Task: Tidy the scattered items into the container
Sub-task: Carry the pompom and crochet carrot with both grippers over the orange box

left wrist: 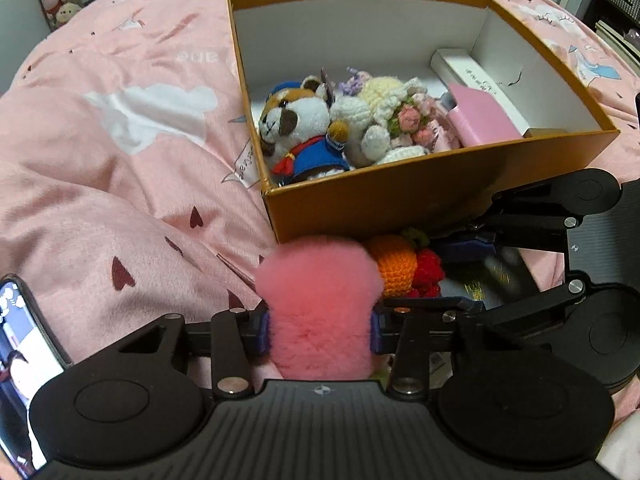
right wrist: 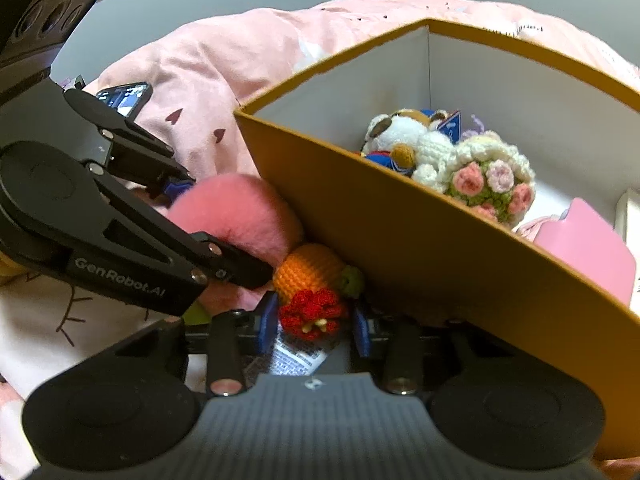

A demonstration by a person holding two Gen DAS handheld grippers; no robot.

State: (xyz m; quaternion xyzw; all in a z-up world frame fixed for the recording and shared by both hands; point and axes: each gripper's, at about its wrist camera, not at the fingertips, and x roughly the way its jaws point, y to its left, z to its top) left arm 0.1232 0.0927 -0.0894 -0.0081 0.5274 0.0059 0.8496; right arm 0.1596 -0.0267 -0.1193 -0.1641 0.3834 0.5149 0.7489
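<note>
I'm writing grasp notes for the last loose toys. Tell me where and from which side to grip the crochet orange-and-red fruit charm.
Grip the crochet fruit charm across its red berry cluster, the end facing away from the orange box. The orange ball and green leaf sit tucked against the box wall, and the pink pompom crowds one side. So come in from the open bedding side, as the right gripper is placed, with its blue pads flanking the red part.

Pink pompom (left wrist: 318,304); orange box (left wrist: 384,208)
</note>
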